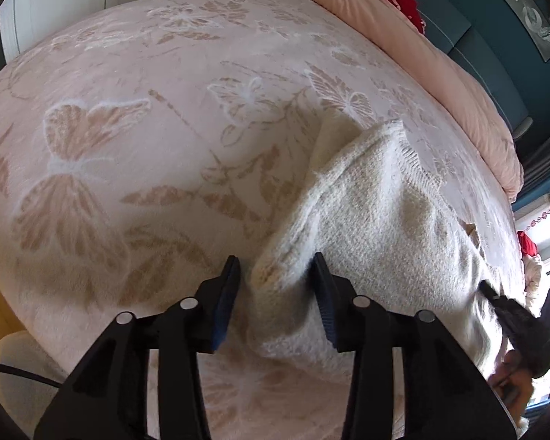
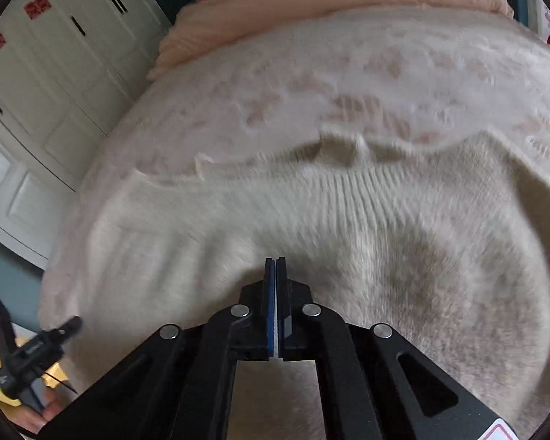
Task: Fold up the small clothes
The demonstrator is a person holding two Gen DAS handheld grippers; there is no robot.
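Through the left wrist camera I saw my left claw spread wide, with nothing pinched. A bunched corner of the cream knitted sweater sat between its blue-padded fingers; I could not tell whether either pad touched the wool. The sweater lay on the bed, on a pale pink blanket patterned with butterflies, toward the right of that view. A peach duvet was heaped along the bed's far edge. At the lower right, the right claw reached in at the sweater's far side, blurred.

Through the right wrist camera my right claw was closed tight, its pads pressed together with the tips sunk into the fuzzy knit, so it seemed to grip a fold of the sweater. The garment spread across the bed ahead, ribbed hem rumpled. White wardrobe doors stood at left, and the left claw showed at the lower left, beside the blanket's edge.
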